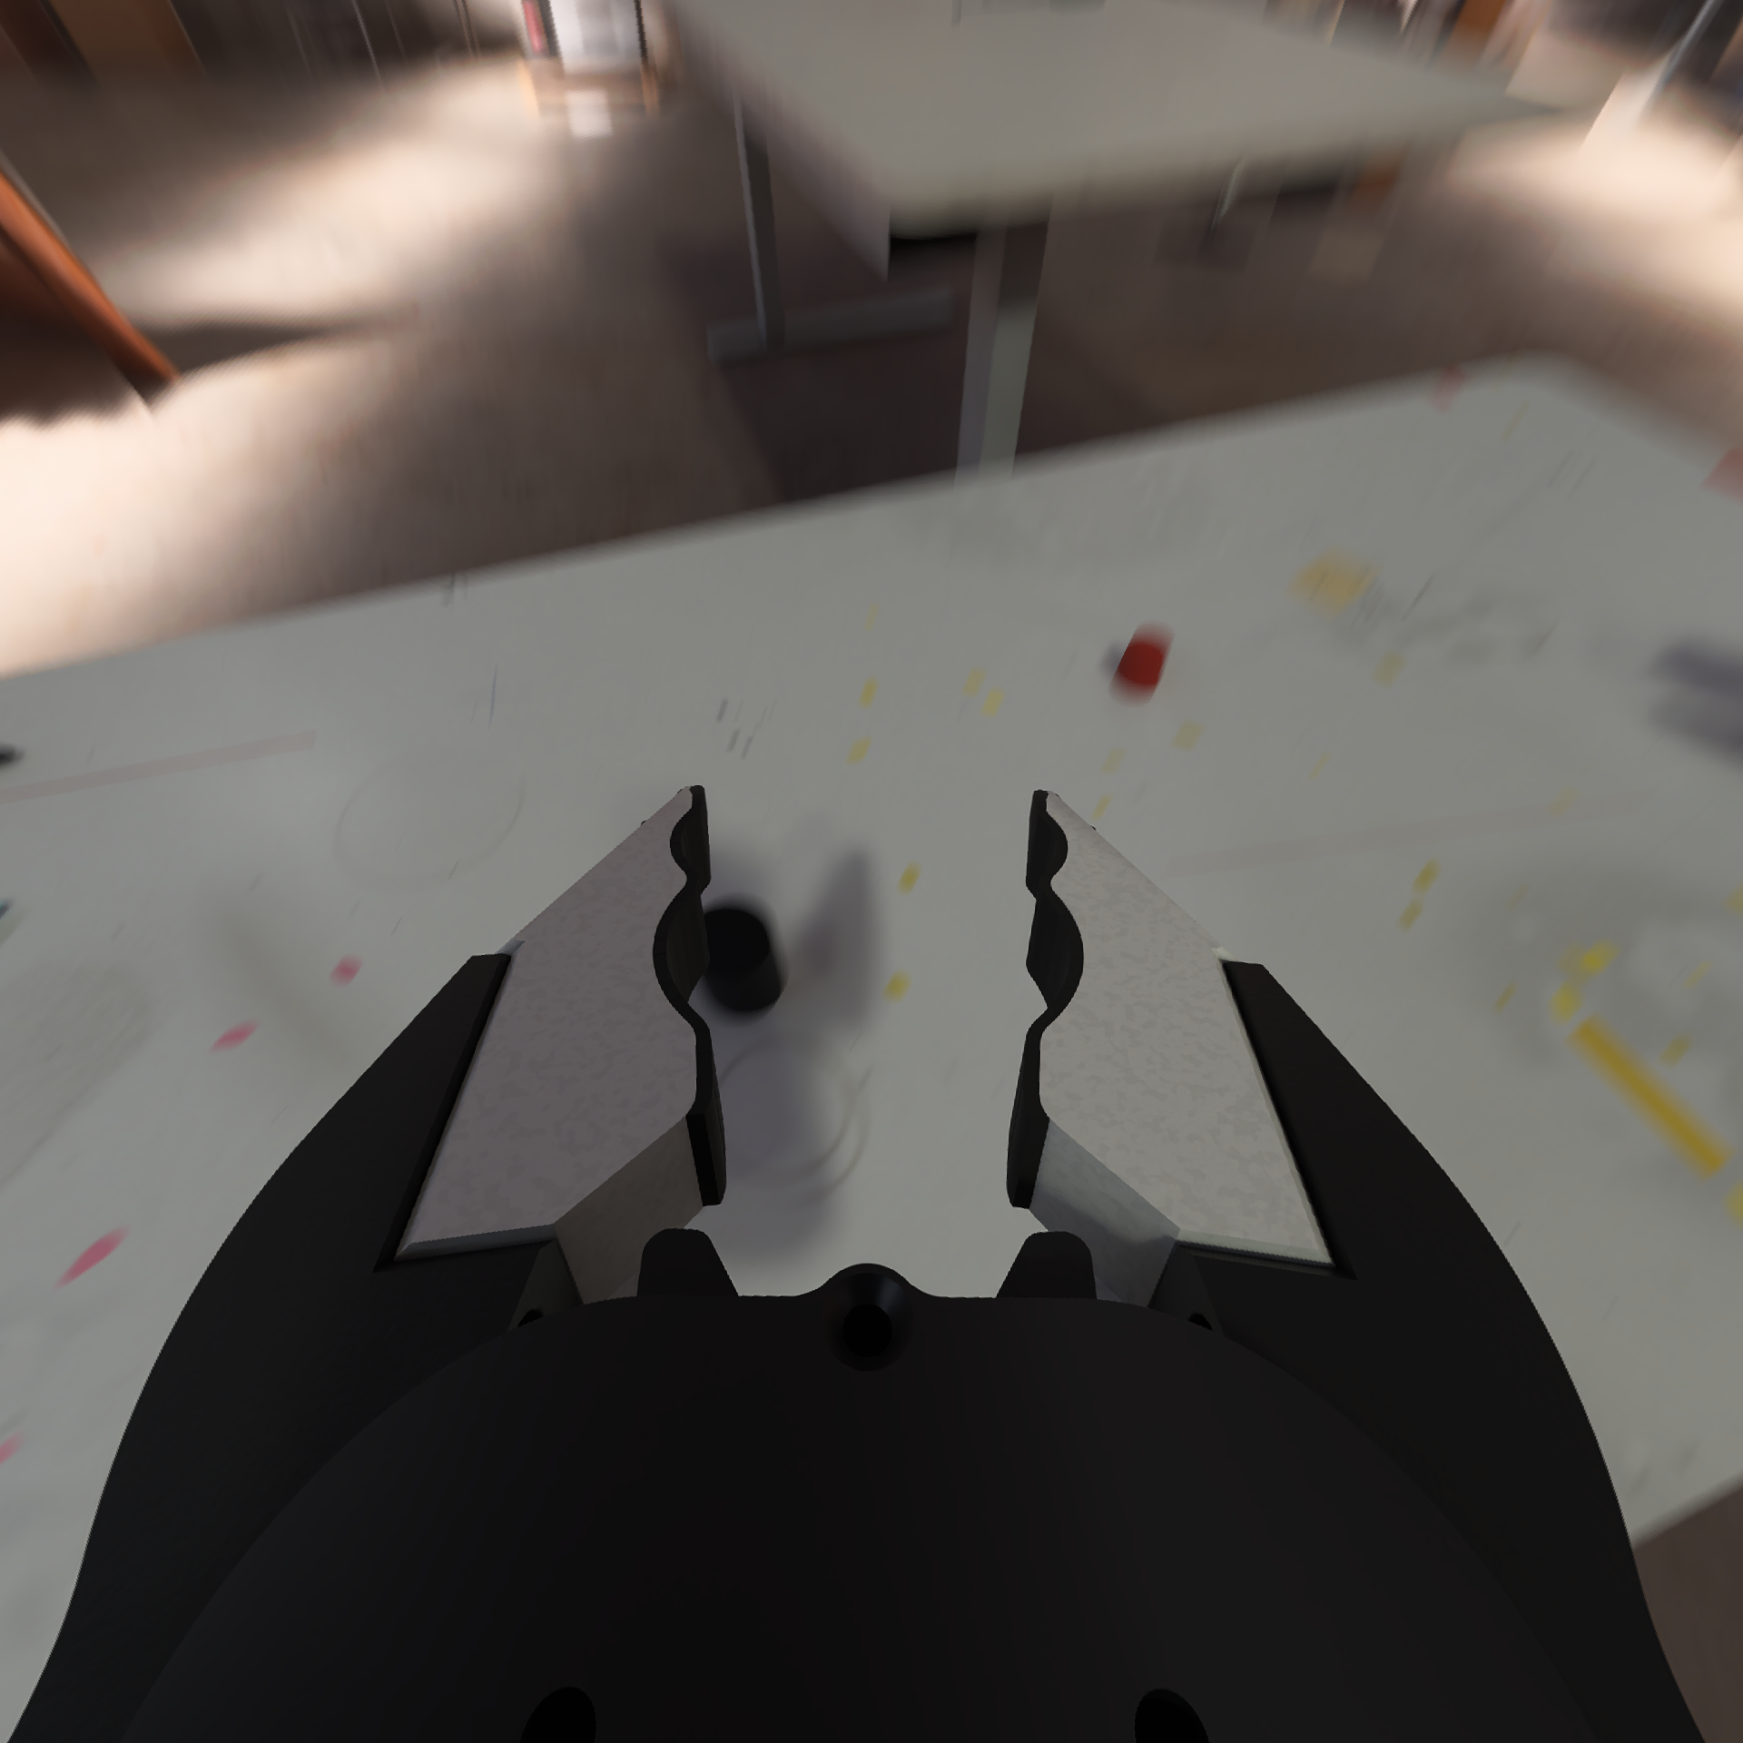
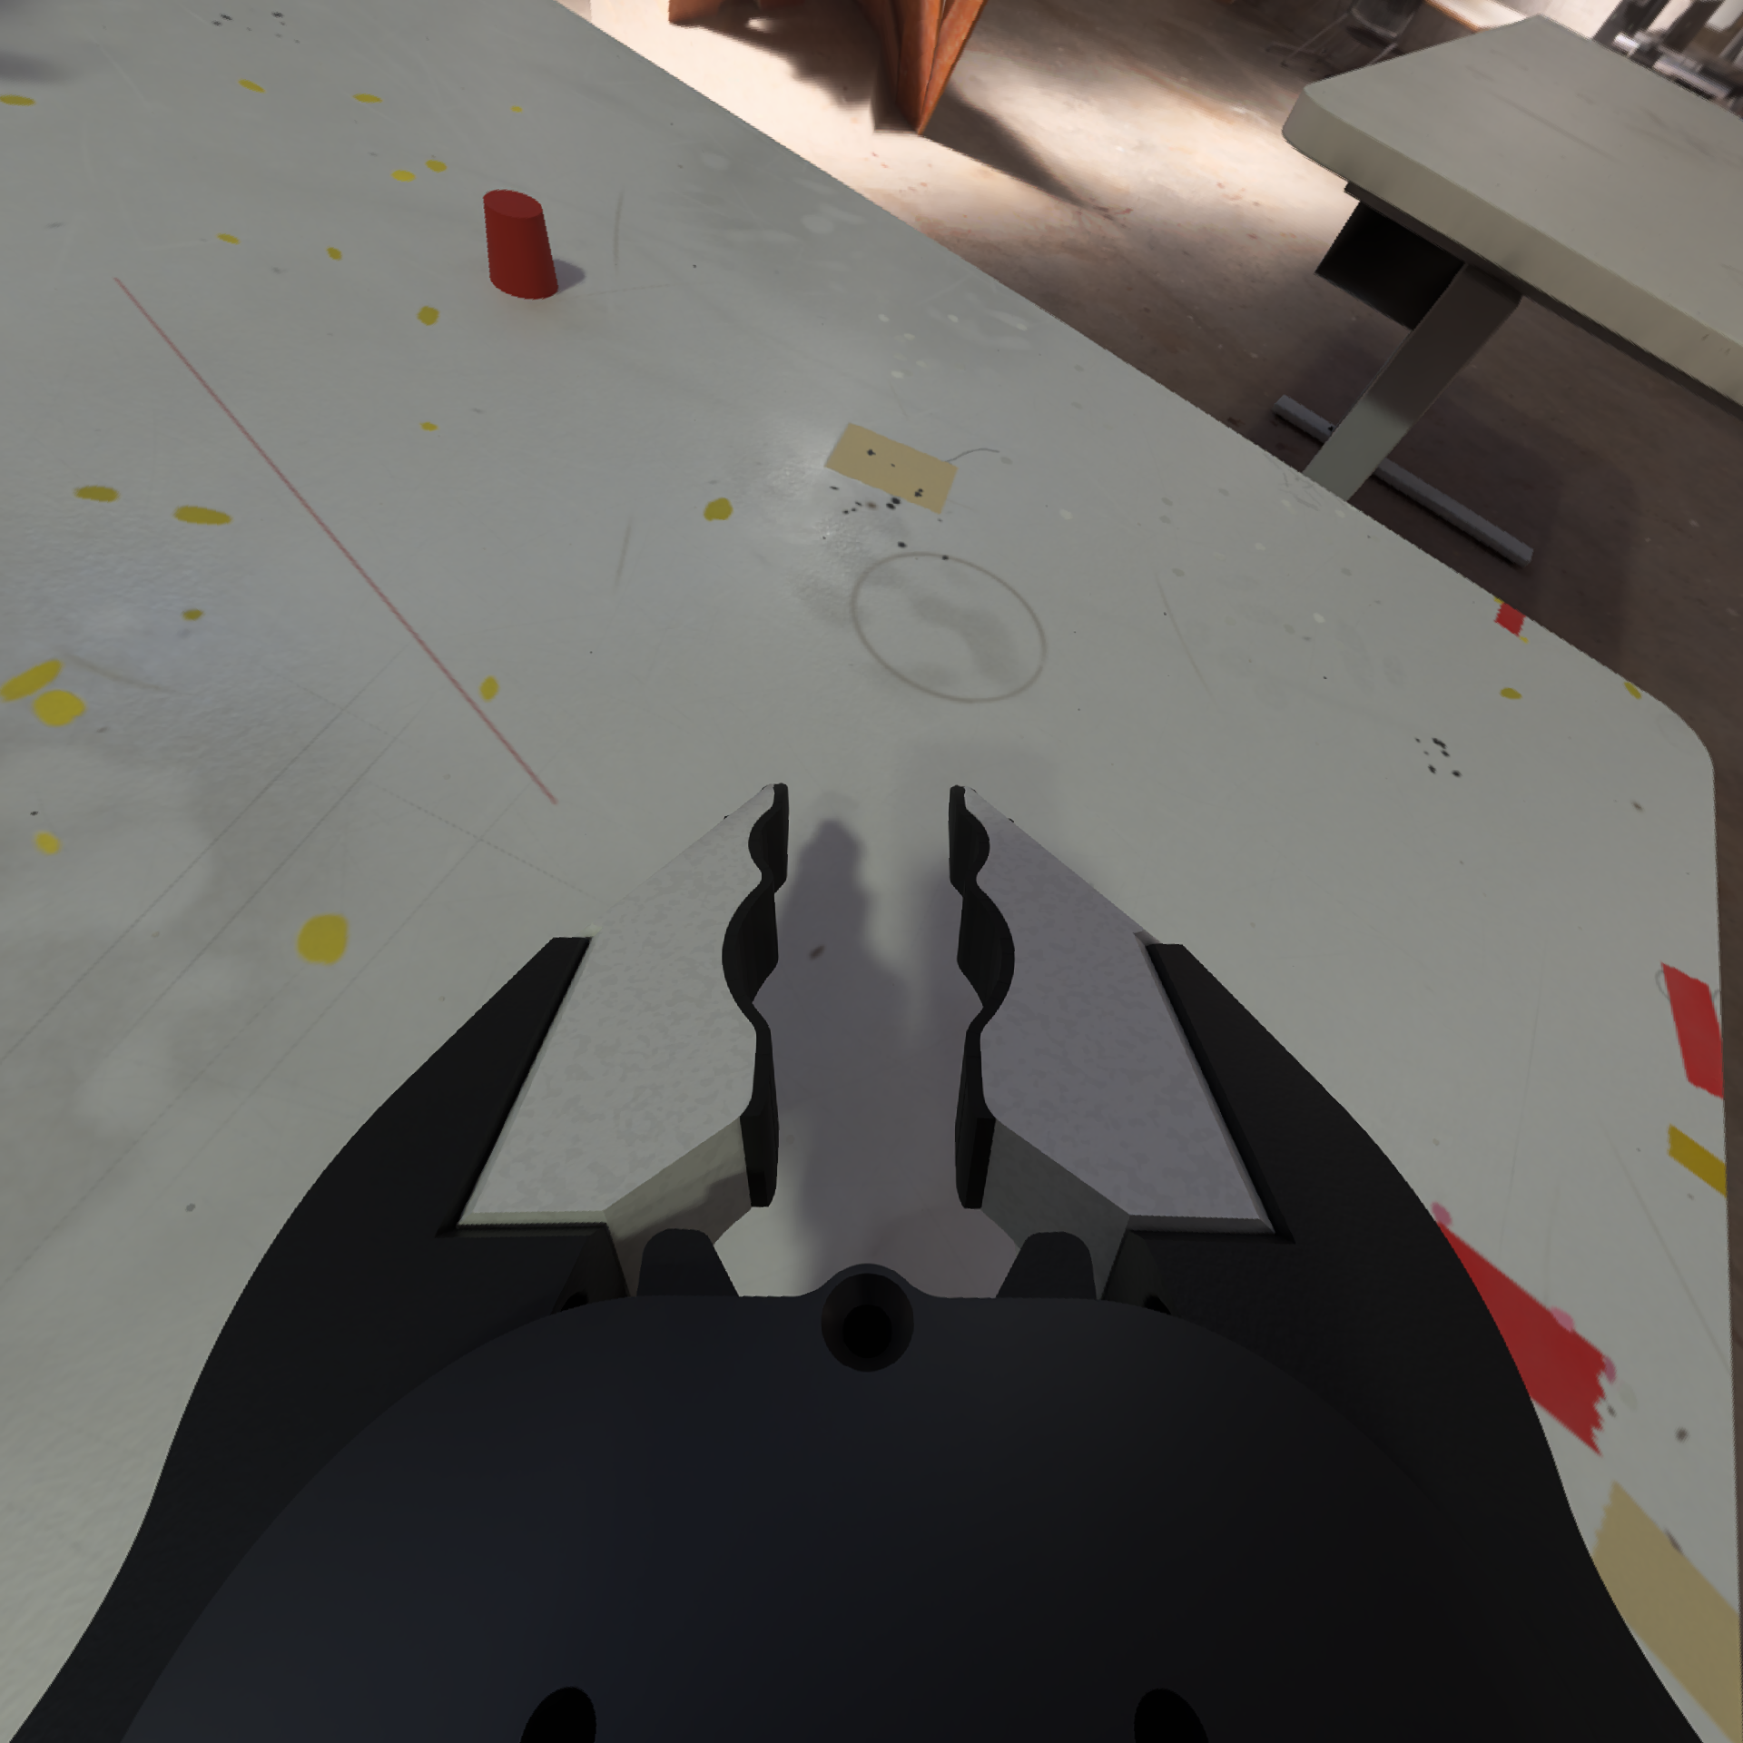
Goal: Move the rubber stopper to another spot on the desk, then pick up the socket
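Right now our left gripper (image 1: 866, 802) is wide open and holds nothing. Between its fingers, close by the left finger, a small black socket (image 1: 745, 957) sits on the white desk (image 1: 283, 896); we can't tell if they touch. Our right gripper (image 2: 868, 797) is partly open and empty, above the desk. The red rubber stopper (image 2: 519, 245) stands far ahead to its left.

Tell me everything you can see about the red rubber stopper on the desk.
The rubber stopper is a plain, matte red tapered plug, one end slightly narrower than the other. It stands on end on the paint-speckled white desk, casting a small shadow. Nothing but the desk touches it; both grippers are well clear.
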`<action>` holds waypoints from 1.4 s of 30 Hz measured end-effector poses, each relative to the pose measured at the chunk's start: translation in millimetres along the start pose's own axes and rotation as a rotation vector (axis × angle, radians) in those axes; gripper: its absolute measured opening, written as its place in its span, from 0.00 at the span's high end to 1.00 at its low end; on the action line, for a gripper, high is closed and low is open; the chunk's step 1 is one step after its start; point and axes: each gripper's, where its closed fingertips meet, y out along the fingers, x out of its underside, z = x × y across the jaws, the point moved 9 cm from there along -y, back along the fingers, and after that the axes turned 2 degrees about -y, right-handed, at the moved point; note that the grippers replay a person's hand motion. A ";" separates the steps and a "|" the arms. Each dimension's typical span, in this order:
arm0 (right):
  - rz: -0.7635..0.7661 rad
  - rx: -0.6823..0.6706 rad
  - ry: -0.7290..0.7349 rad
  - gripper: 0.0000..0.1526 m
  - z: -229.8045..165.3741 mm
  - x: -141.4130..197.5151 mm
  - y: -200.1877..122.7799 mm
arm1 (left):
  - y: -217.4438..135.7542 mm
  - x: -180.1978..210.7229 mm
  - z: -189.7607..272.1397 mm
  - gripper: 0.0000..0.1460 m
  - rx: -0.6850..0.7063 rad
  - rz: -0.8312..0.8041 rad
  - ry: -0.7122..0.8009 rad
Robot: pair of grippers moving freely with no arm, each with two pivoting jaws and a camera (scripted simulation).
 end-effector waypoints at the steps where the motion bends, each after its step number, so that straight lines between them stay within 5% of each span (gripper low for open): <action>1: -0.002 -0.001 0.003 0.78 0.3 0.1 0.2 | 1.8 7.5 -12.4 0.53 -0.009 -0.106 0.028; 8: -0.033 -0.002 -0.006 0.78 -0.6 0.3 3.2 | 56.5 24.2 -47.6 0.49 0.101 -0.511 0.227; 19: -0.002 -0.008 0.012 0.78 1.1 0.2 0.0 | 125.7 33.7 -55.4 0.43 0.120 -1.161 0.182; 26: 0.036 -0.039 0.054 0.78 5.0 0.7 -3.3 | 153.6 44.5 -50.4 0.45 0.069 -1.350 0.096; 42: 0.016 -0.078 0.057 0.80 4.8 0.9 -1.0 | 166.5 37.4 -55.1 0.73 0.026 -1.518 0.136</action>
